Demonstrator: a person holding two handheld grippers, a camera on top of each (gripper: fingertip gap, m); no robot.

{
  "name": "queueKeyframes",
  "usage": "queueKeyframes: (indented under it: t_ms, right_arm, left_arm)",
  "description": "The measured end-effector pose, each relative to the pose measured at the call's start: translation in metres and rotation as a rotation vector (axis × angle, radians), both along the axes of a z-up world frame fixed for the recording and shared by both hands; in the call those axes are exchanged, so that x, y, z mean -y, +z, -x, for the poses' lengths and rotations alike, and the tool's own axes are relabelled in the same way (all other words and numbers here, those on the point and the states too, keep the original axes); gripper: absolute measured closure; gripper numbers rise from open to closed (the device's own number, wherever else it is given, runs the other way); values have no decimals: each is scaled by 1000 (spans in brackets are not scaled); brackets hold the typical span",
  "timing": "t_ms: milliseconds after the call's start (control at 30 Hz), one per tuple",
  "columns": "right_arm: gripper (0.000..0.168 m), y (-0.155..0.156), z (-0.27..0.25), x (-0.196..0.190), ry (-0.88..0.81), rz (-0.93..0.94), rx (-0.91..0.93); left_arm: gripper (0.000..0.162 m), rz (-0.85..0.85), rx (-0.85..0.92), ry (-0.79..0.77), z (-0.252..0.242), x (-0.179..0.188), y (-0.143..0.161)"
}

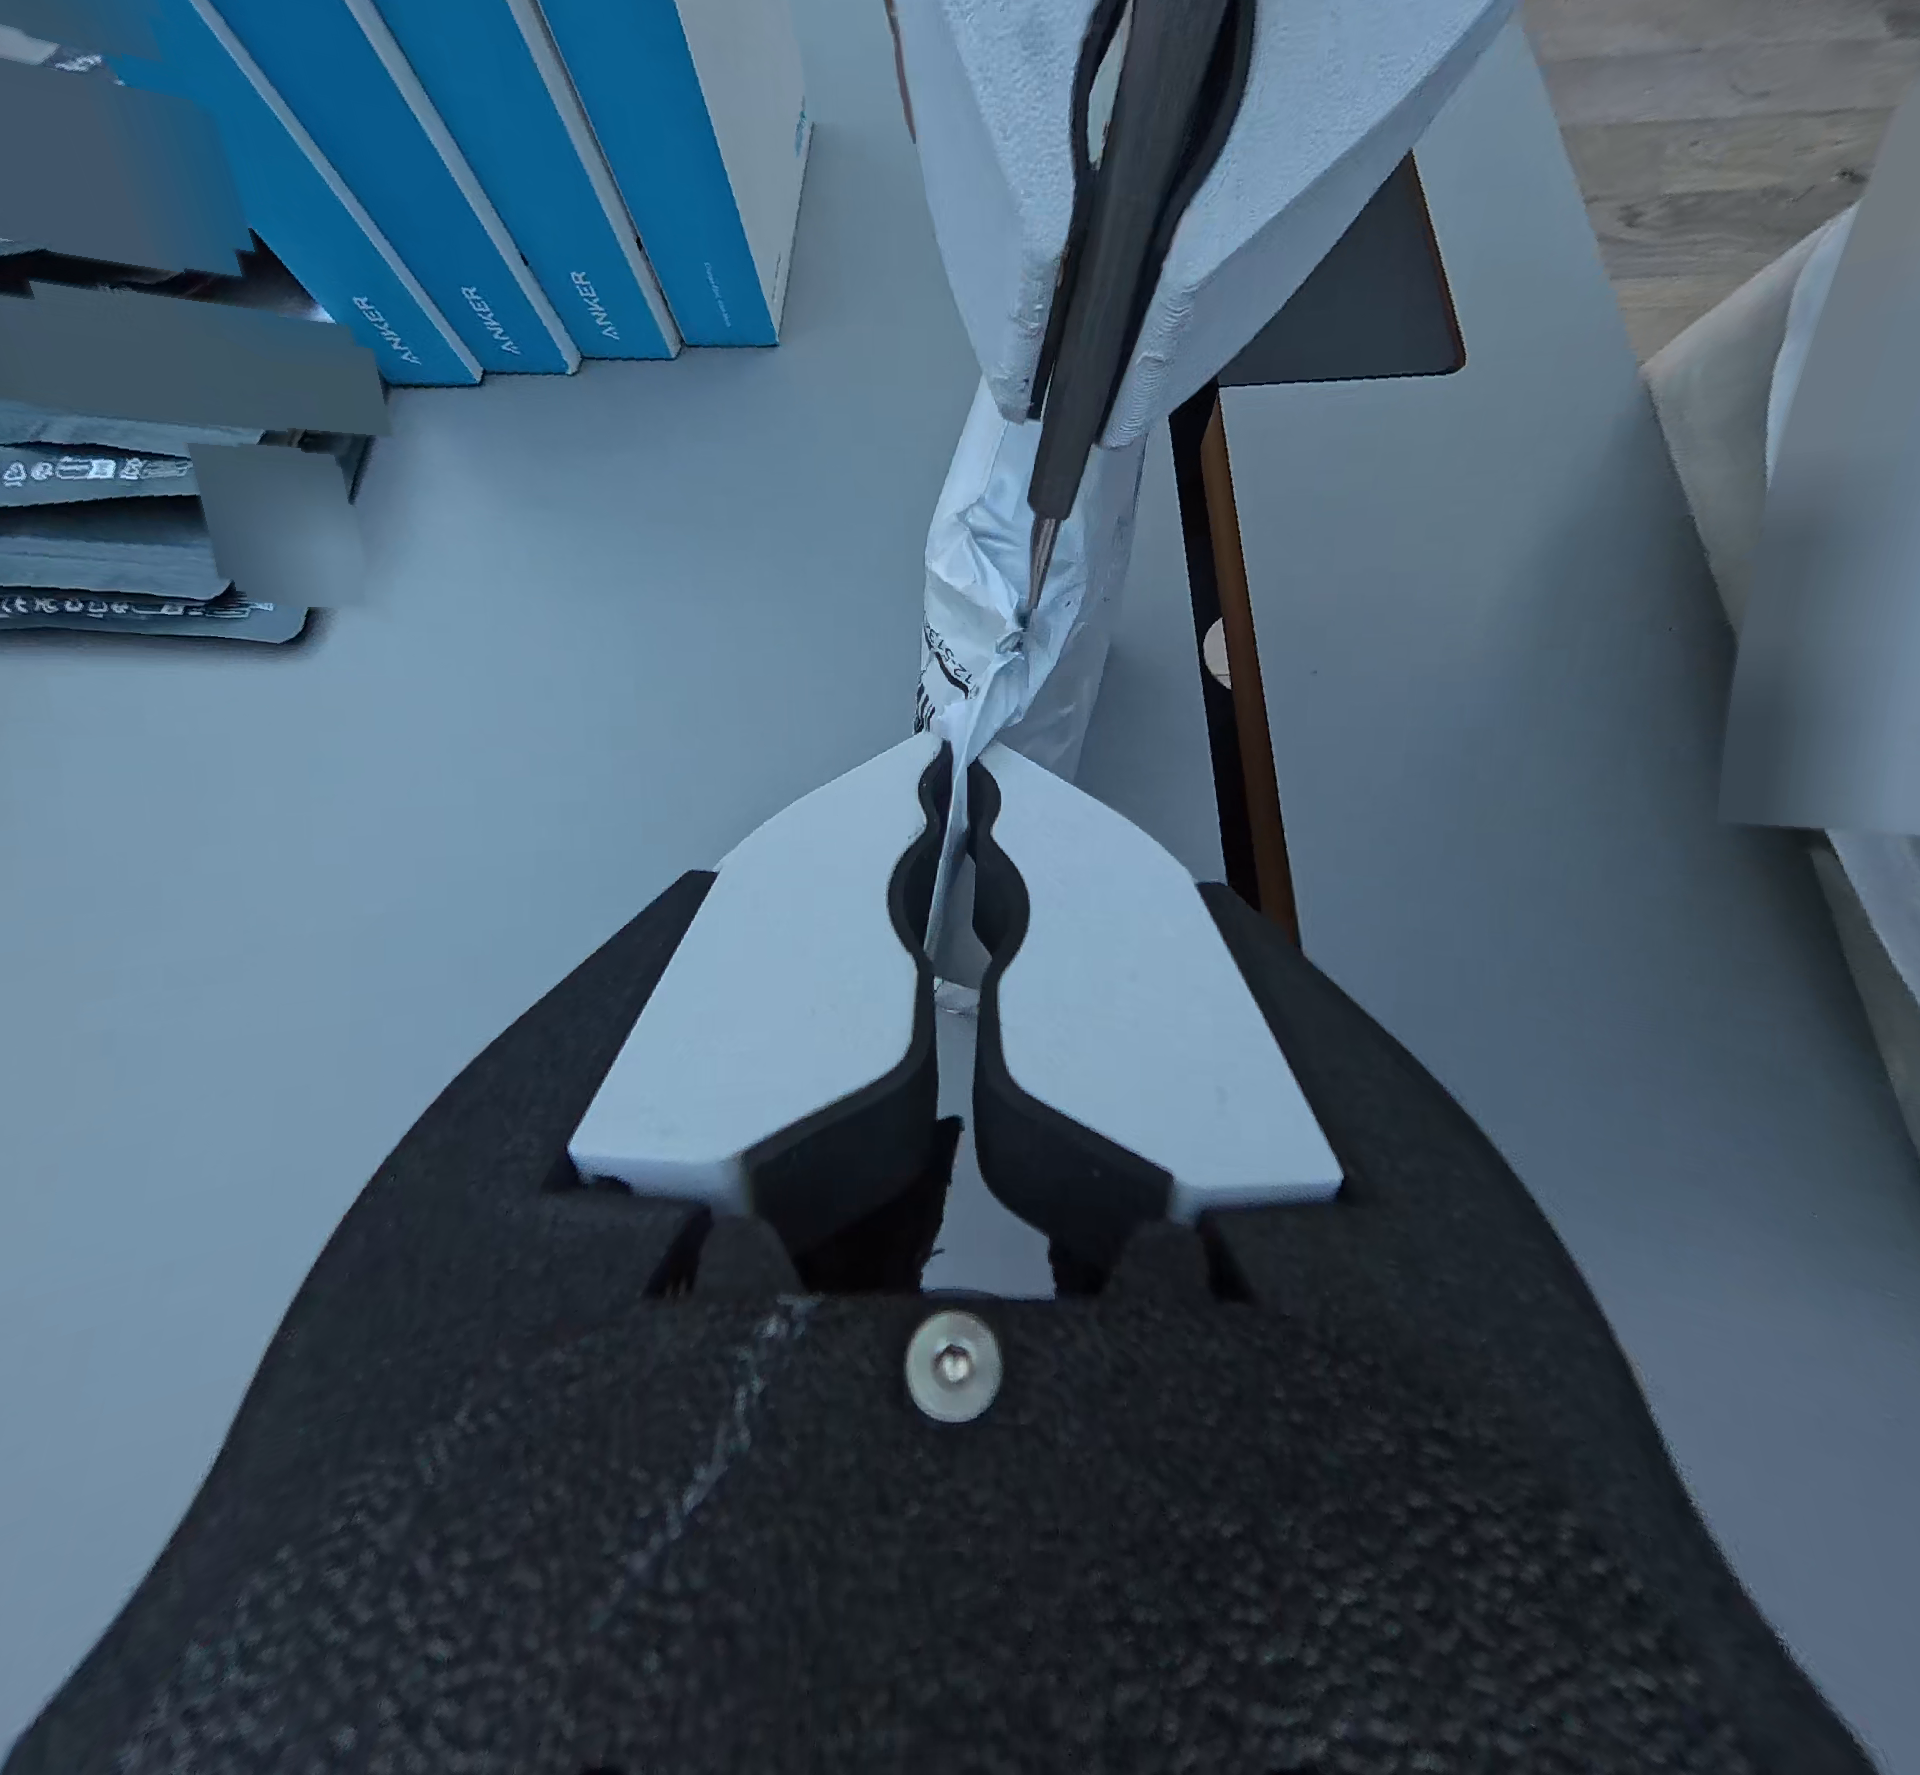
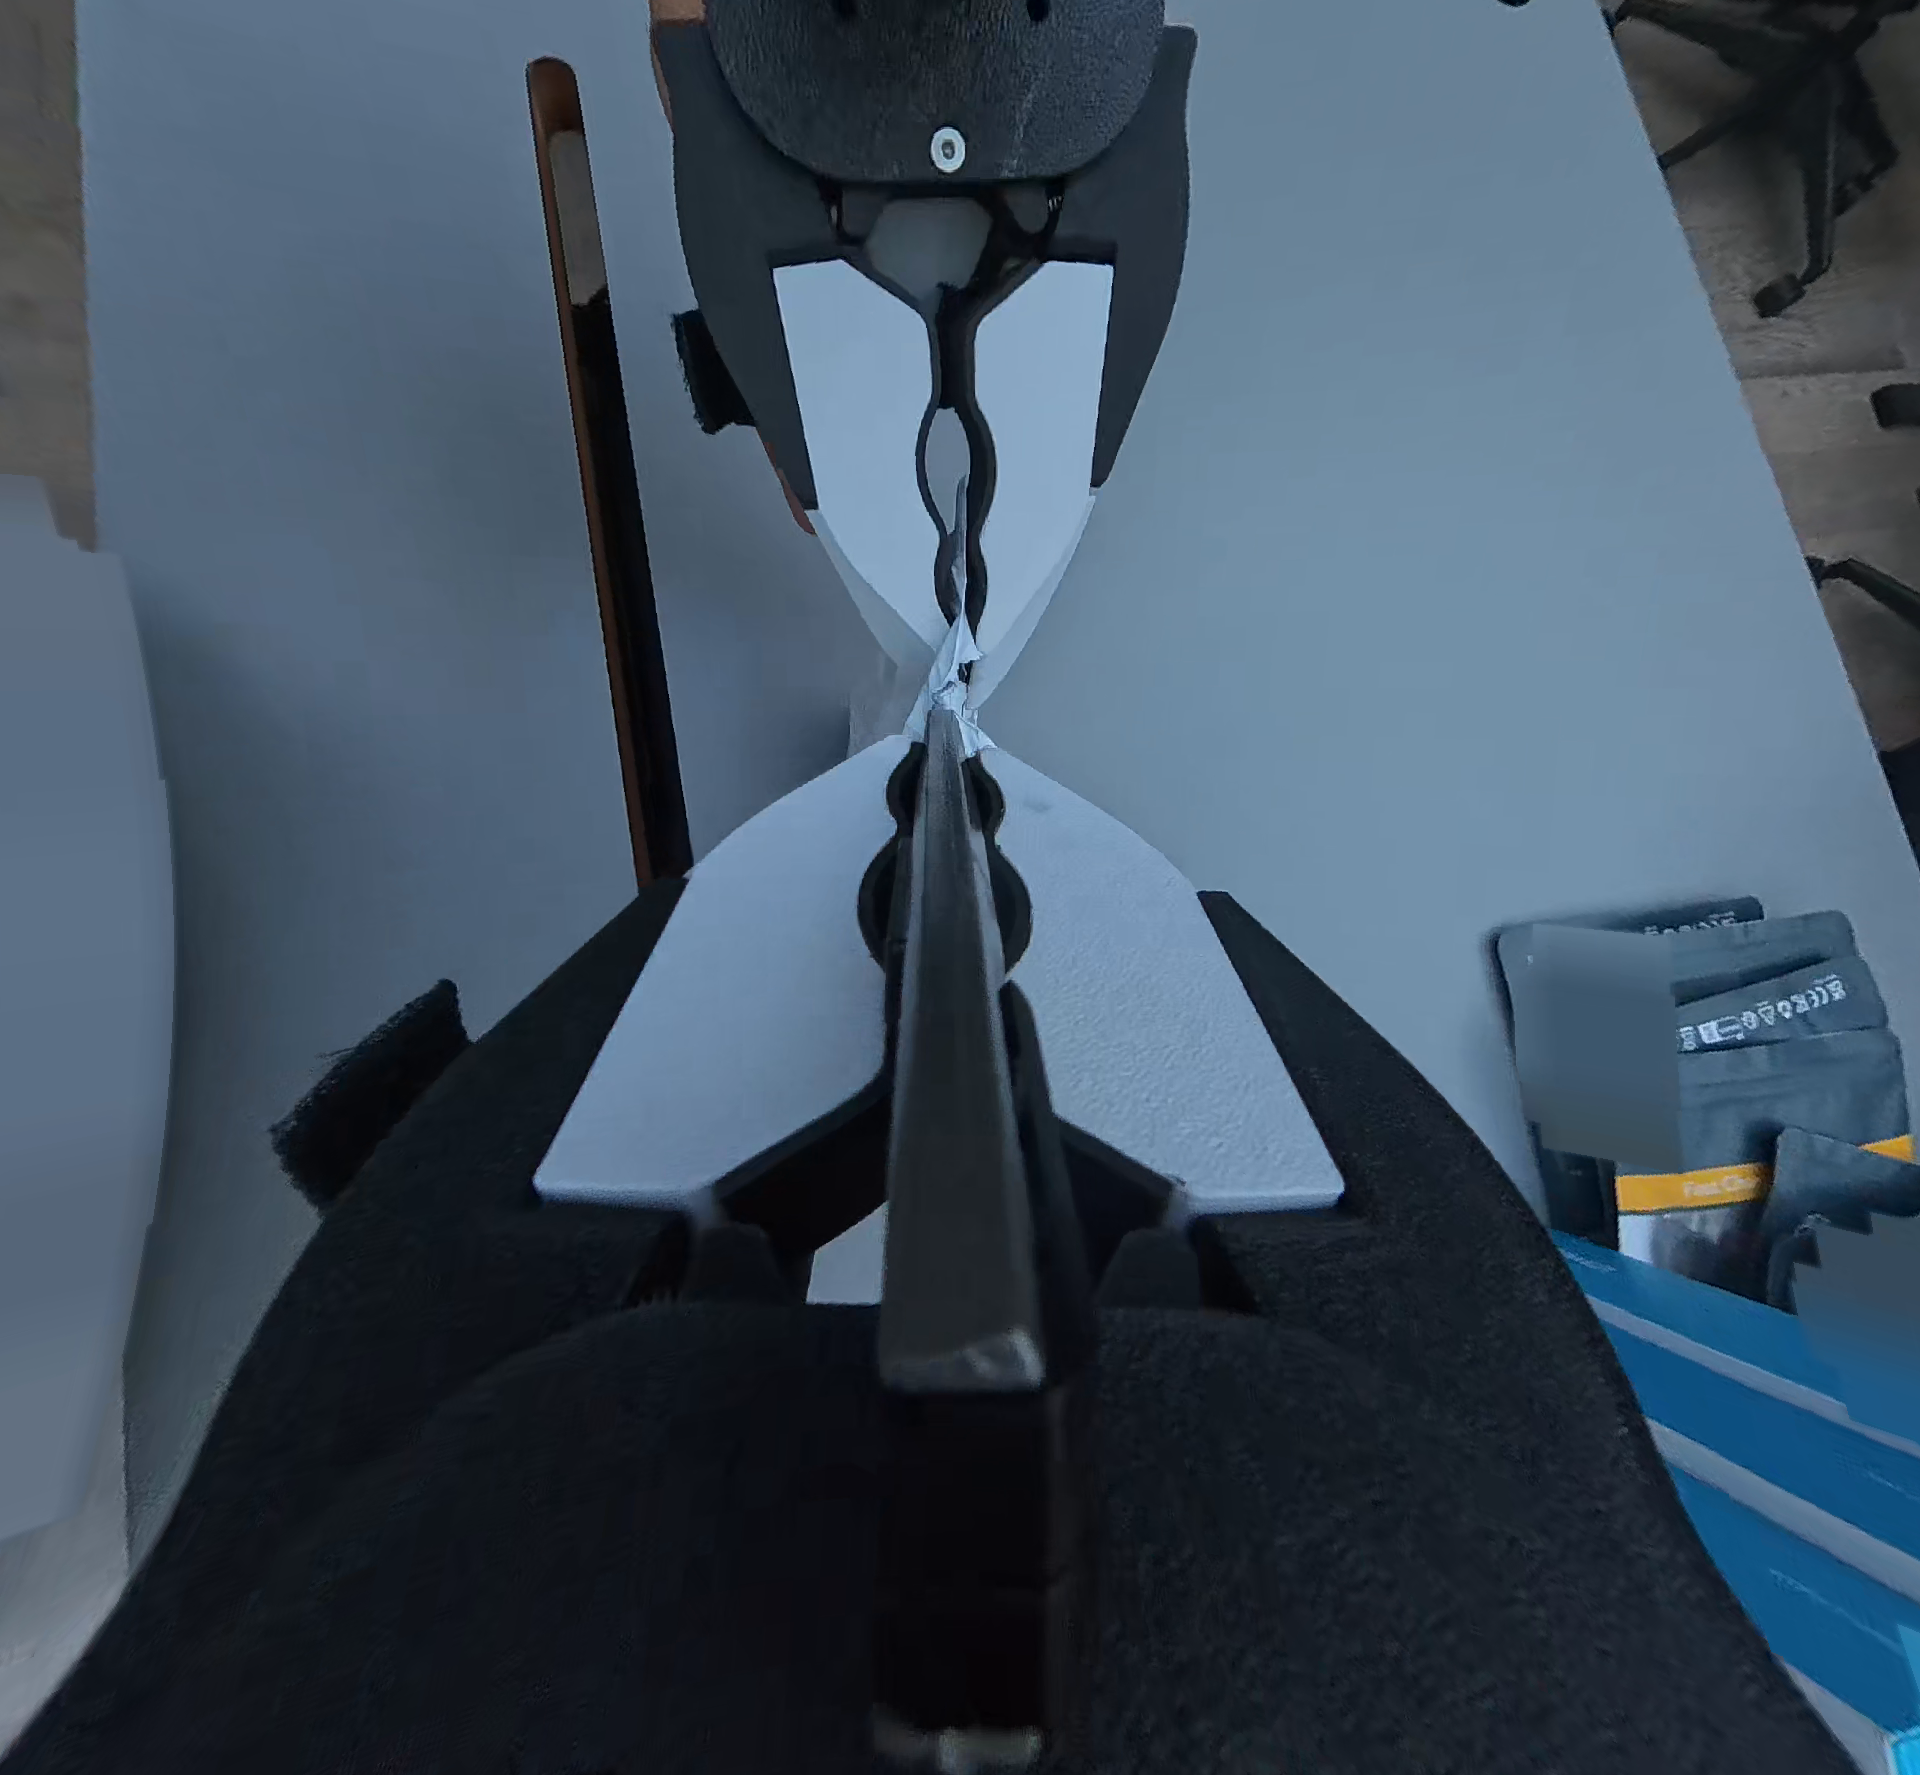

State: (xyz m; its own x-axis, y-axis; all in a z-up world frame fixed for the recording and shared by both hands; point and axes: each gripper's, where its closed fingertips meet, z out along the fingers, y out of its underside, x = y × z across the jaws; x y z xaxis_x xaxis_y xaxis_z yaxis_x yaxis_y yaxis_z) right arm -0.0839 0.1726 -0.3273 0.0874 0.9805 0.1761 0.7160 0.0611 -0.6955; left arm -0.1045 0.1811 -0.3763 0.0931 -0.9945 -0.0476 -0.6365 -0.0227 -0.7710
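White pouch [image 1: 1023, 645] hangs above tabletop [image 1: 623, 790], its crumpled edge pinched in my left tongs [image 1: 961, 769]. Right tongs [image 2: 940, 759] clamp a dark blade [image 2: 951, 998], tip touching the pouch. Risk: thin film slips or tears at the pinch. Blue boxes [image 1: 520, 115] well apart.

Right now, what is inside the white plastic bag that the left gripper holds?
It cannot be seen. The white plastic bag is opaque and crumpled. The left gripper pinches its edge, and the dark tool in the right gripper touches it with its tip.
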Motion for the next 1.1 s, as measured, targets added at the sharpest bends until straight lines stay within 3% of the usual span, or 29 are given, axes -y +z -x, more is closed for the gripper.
queueKeyframes:
  t_ms: [433,733,833,933,1100]
  right_arm:
    - [162,7,-19,-1,-21,60,-32]
    - [162,9,-62,2,-46,105,-38]
    - [162,6,-83,6,-58,123,-5]
    - [162,-15,-118,15,-38,100,158]
    - [162,28,-67,4,-100,94,-78]
  left_arm:
    - [162,4,-33,-32,7,4,-1]
    - [162,11,-42,-40,8,5,-1]
    - [162,22,-46,-38,6,4,-1]
    - [162,32,-54,-30,8,4,-2]
    - [162,40,-23,3,6,5,-1]
